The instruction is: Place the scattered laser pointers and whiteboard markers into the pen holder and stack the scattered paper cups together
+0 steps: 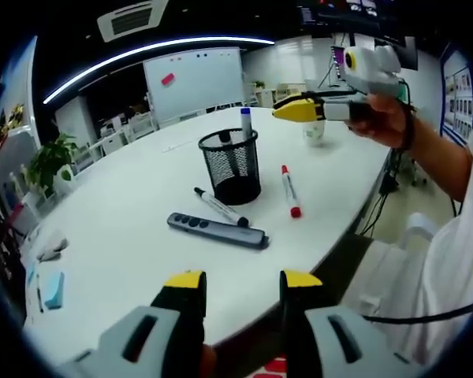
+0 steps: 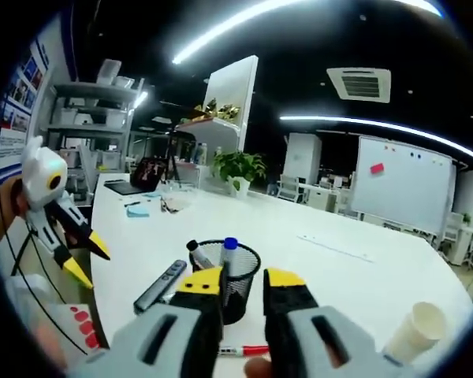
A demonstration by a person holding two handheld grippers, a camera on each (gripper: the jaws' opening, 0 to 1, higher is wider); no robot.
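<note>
Standing mid-table, the mesh pen holder holds two markers; beside it lie one black marker, one red marker and one laser pointer, ahead of the empty, parted left gripper. Beyond the holder, one paper cup sits under the right gripper, also empty, slightly parted.

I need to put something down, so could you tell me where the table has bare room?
Bare tabletop lies left of the pen holder toward the blue notes. It is crowded around the holder's base: black marker, laser pointer, red marker.
</note>
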